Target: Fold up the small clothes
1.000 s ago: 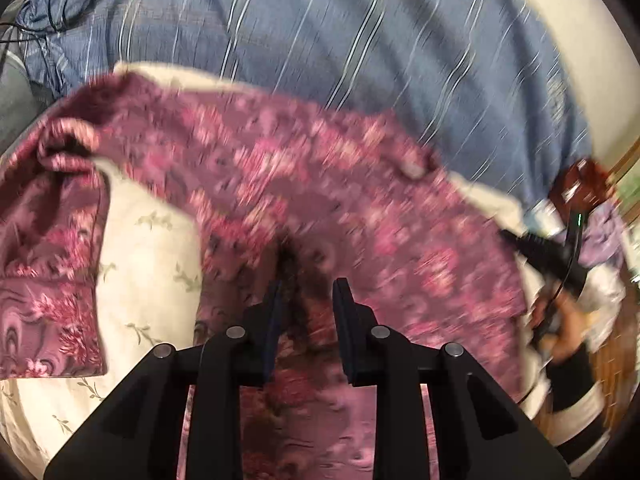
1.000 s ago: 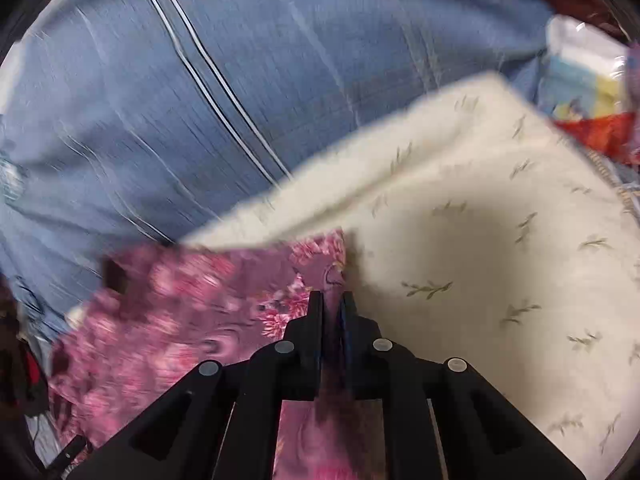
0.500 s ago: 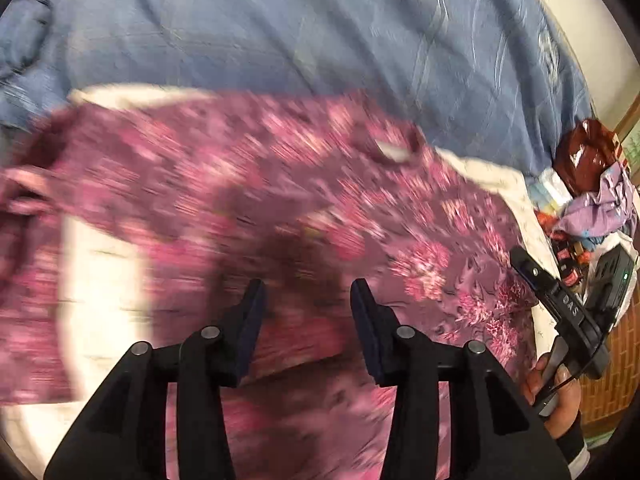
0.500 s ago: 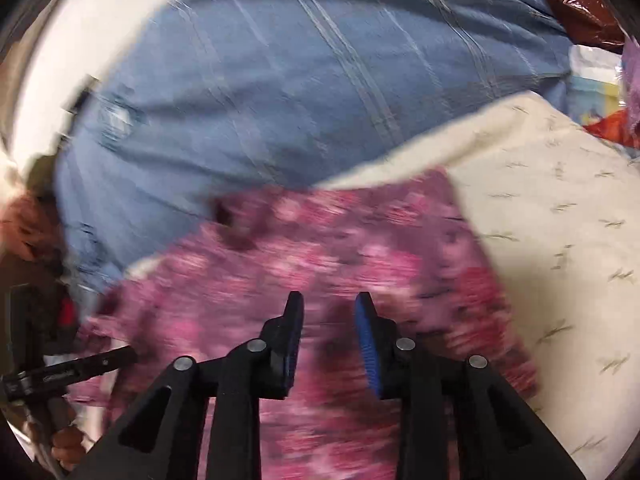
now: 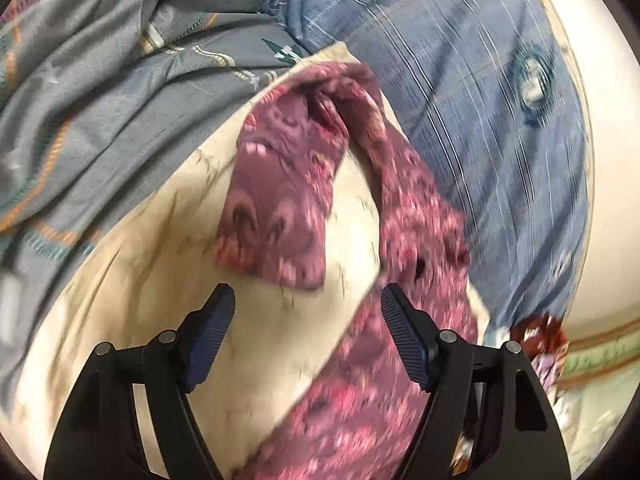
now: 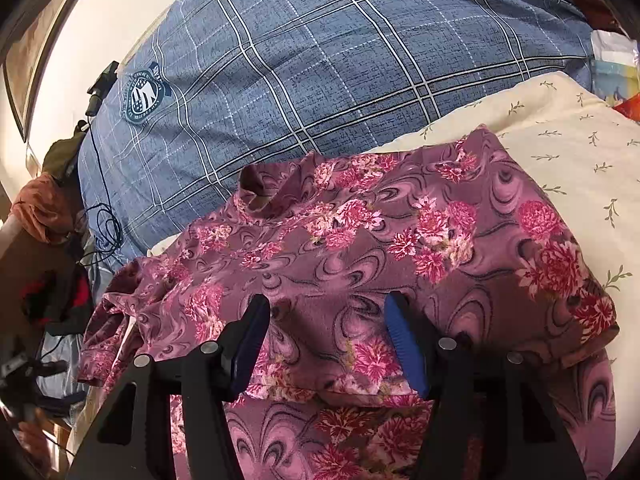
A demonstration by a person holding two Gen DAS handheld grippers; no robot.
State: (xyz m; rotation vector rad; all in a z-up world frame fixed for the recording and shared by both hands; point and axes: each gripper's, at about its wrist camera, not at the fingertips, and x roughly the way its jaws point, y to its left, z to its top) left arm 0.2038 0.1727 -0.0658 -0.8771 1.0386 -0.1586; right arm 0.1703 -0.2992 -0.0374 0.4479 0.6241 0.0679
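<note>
A home bedroom: a bed spread with a blue checked cotton cover (image 6: pixel 320 60) at 12 o'clock, a cream leaf-print pillow (image 6: pixel 568 148) at 2 o'clock, and a grey patterned quilt (image 5: pixel 100 100) bunched at 10 o'clock

Blue plaid quilt (image 6: pixel 320 52), cream leaf-print pillow (image 6: pixel 572 148)

Bare cream sheet (image 5: pixel 168 280) lies before the spread left gripper (image 5: pixel 306 336) (sleeve (image 5: pixel 280 200) just beyond).
</note>
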